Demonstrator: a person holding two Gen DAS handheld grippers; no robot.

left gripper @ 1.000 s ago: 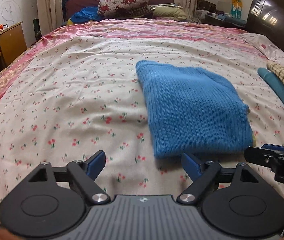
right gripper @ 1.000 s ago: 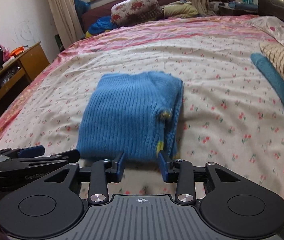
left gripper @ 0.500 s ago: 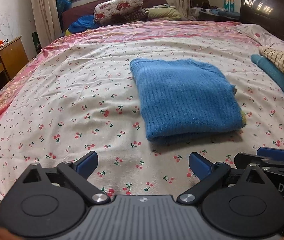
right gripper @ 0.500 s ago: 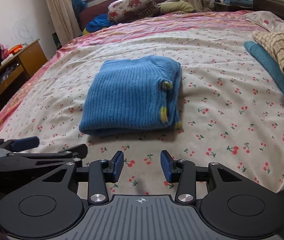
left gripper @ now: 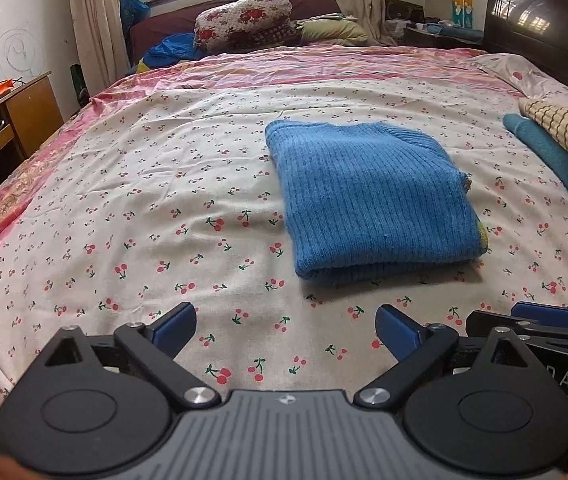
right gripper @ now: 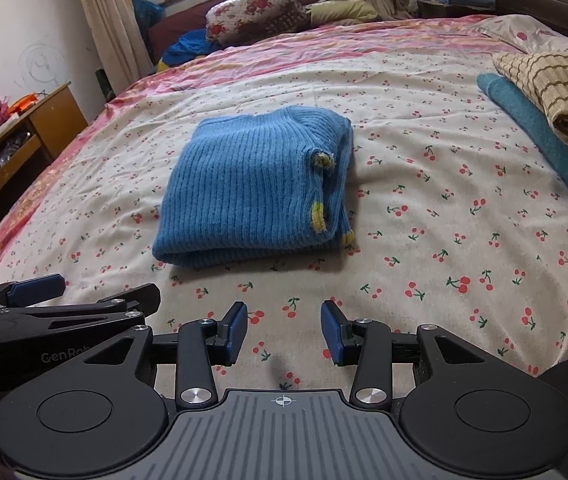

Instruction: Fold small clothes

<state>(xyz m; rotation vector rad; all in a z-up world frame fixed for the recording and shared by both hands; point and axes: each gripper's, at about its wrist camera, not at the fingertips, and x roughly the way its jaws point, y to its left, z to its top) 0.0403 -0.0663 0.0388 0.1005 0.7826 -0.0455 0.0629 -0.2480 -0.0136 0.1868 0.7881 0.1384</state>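
Now folded blue sweater point(left gripper: 368, 196) ahead, clear of both gaping, empty hand-held grippers, left hand-held gripper point(left gripper: 286, 330) closing slightly.

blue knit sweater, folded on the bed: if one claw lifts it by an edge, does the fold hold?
Probably not. The blue sweater is soft ribbed knit in loose stacked layers, so it would likely droop and unfold. Pushed, it would probably bunch on the wrinkled cherry-print sheet. It looks light, not fragile.
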